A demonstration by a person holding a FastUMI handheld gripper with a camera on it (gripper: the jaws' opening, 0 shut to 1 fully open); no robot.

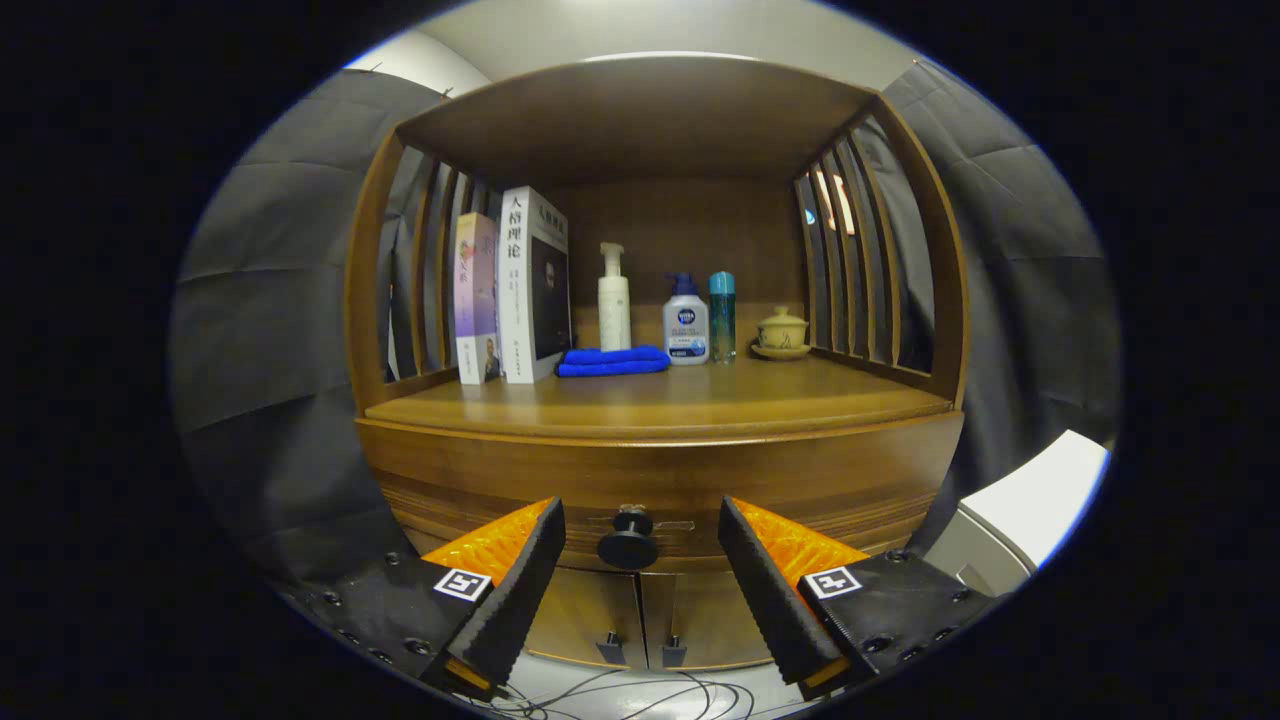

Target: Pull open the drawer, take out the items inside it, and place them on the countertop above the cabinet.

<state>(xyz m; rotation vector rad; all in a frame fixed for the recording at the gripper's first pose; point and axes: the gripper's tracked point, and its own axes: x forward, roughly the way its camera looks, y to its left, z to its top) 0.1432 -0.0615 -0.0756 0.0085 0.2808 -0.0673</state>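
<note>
The claw (640, 535) gapes wide, holding nothing; the closed drawer's (660, 480) one black knob (628, 545) sits between its fingers. On the tabletop (660, 405) above: two books (512, 290), three bottles (686, 320), one blue cloth (612, 361), one lidded cup (781, 330).

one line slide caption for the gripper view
Open gripper fingers flank the closed drawer's black knob below the stocked countertop.

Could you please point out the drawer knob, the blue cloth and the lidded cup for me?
drawer knob (628, 548): gripper view, on its round black head, between the open fingers.
blue cloth (612, 361): gripper view, middle of the fold.
lidded cup (782, 329): gripper view, on its body.
</note>
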